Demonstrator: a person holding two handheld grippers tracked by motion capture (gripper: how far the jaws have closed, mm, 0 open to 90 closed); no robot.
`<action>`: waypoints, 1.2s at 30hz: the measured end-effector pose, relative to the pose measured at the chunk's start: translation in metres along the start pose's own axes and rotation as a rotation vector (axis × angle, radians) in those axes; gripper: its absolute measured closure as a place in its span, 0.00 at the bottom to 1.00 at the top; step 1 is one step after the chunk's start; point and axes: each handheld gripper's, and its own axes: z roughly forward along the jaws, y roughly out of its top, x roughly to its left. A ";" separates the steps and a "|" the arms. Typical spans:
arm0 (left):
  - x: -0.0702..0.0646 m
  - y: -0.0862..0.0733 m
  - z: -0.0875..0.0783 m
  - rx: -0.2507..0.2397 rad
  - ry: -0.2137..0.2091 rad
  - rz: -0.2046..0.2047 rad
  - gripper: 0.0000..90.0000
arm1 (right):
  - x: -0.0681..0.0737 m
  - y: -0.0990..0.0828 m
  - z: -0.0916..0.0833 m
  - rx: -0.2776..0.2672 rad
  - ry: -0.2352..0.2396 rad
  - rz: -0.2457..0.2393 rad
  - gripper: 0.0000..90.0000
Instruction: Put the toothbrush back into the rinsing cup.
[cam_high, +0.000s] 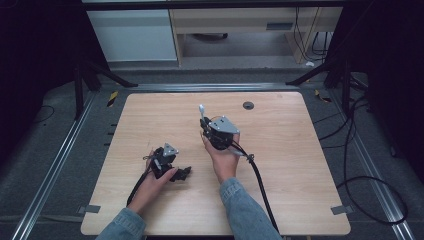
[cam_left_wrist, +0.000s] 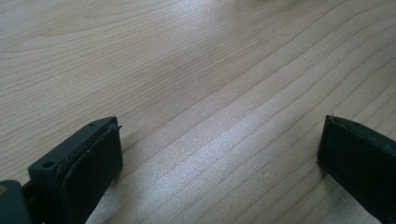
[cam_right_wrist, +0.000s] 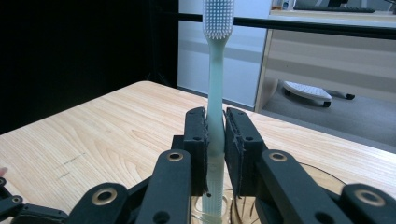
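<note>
One pale green toothbrush (cam_right_wrist: 215, 93), white bristles, upright

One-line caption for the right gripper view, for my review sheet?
Right gripper shut on a pale green toothbrush held upright, bristle head up, above the wooden table.

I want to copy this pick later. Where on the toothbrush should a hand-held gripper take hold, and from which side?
Grip the toothbrush low on its slim handle, coming from the side, as the right hand-held gripper does: the brush stands upright, bristles on top.
</note>
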 end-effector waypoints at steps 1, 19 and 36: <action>0.000 0.000 0.000 0.000 0.000 0.000 0.00 | 0.000 0.000 0.000 0.002 0.001 0.004 0.88; 0.000 0.000 0.000 0.000 0.000 0.001 0.00 | 0.000 -0.014 0.005 0.007 0.026 -0.006 0.88; 0.000 0.000 0.000 0.001 -0.001 0.001 0.00 | -0.001 -0.023 0.008 0.019 0.034 -0.012 0.88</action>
